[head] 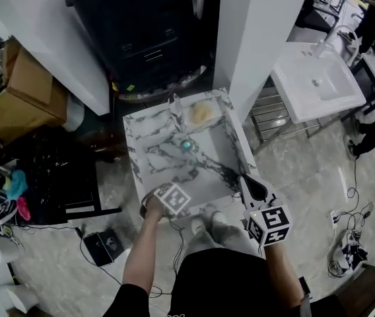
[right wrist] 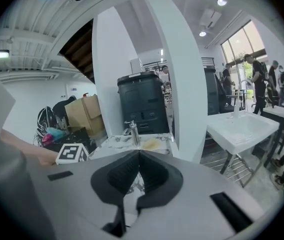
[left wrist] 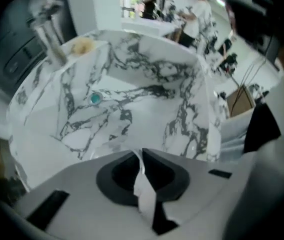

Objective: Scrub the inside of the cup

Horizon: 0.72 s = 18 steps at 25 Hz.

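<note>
Marble sink (head: pixel 131 154), grey floor (head: pixel 306 177). Left hand-held gripper (left wrist: pixel 141 154) at its near edge pinches a white strip (left wrist: pixel 144 189); right hand-held gripper (right wrist: pixel 138 153) closed, empty.

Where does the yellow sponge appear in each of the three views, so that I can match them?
Head view: the sponge lies upper centre, on the far right corner of the sink.
Left gripper view: upper left, on the sink's rim.
Right gripper view: near the centre.
Shared landmark: the faucet, just left of the sponge in every view.
</note>
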Tool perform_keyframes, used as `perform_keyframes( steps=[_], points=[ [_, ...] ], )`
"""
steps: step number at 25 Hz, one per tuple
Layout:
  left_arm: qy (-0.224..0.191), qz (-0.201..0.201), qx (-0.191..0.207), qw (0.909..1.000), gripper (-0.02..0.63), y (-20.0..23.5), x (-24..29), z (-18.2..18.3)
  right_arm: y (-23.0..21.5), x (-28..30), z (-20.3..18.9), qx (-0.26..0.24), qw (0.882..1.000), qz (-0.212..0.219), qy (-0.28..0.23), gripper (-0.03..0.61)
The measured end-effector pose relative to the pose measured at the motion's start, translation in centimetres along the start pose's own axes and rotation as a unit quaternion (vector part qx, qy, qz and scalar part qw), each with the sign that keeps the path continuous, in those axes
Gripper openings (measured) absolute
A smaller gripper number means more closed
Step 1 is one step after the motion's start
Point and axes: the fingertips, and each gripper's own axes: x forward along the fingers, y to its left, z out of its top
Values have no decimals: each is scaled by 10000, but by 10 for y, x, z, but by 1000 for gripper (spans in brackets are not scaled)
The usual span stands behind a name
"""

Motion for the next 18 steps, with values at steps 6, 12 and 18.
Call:
perform_keyframes(
  steps=[6, 12, 18],
  points=[
    [-3160, -493, -1933, 9275, 26, 12, -127, 32, 11, 19, 6, 24, 9996, 286, -17, 8],
    [-5655, 938, -2114, 7916, 26, 16, -281, 33, 33, 37, 20, -107, 9979, 622, -154, 8],
    [-6227, 2547, -1818, 7172, 26, 5, -383, 31, 48, 49, 49, -292, 9954, 686, -609, 8]
  ],
)
